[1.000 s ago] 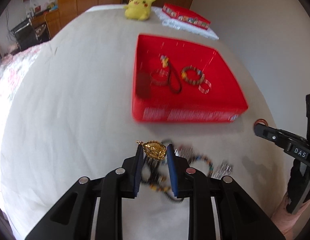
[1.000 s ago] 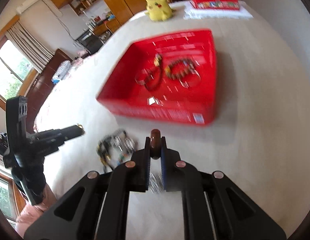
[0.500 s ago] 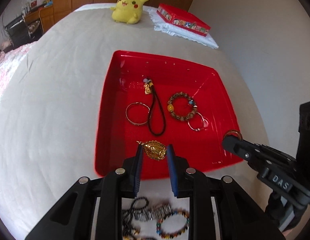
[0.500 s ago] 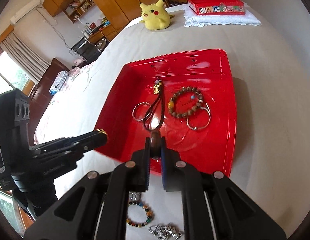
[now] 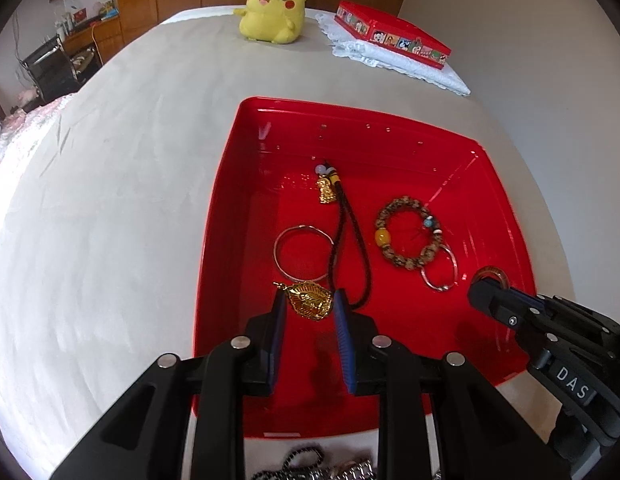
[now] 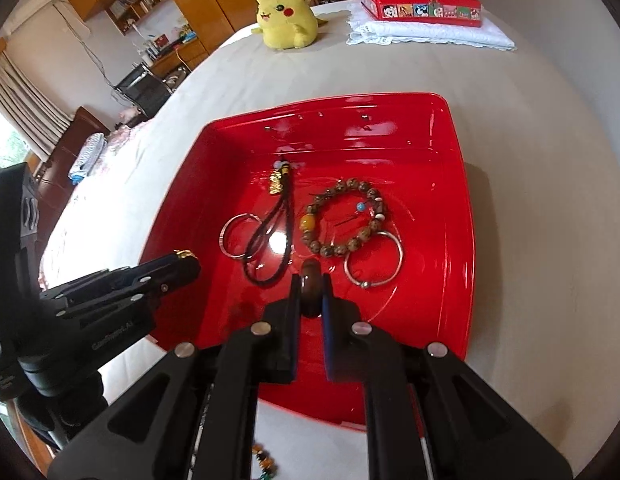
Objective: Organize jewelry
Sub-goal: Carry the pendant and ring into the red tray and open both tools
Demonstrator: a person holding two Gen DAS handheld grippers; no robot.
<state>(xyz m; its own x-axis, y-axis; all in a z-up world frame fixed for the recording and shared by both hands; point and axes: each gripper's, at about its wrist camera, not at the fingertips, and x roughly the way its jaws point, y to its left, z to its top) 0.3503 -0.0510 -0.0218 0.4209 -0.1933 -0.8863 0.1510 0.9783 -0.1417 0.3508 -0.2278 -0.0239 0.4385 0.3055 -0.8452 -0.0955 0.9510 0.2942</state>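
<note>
A red tray [image 5: 230, 168] [image 6: 458, 184] lies on the pale bed cover. In it lie a beaded bracelet [image 5: 406, 232] [image 6: 344, 216], a black cord with a gold charm [image 5: 342, 236] [image 6: 270, 224], a silver bangle [image 5: 304, 254] [image 6: 236, 236] and a silver ring bangle [image 5: 440, 272] [image 6: 374, 260]. My left gripper [image 5: 309, 306] [image 6: 186, 264] is shut on a gold leaf pendant [image 5: 309, 300] above the tray's near left part. My right gripper [image 6: 310, 292] [image 5: 484, 288] is shut on a brown ring [image 6: 310, 286] [image 5: 490, 274] above the tray's near right part.
More loose jewelry [image 5: 310, 464] [image 6: 266, 462] lies on the cover just in front of the tray. A yellow plush toy [image 5: 274, 8] [image 6: 288, 14] and a flat red box [image 5: 390, 34] [image 6: 420, 8] on a white cloth sit at the far end.
Both grippers have moved forward from the loose jewelry pile to over the red tray, each still holding its piece.
</note>
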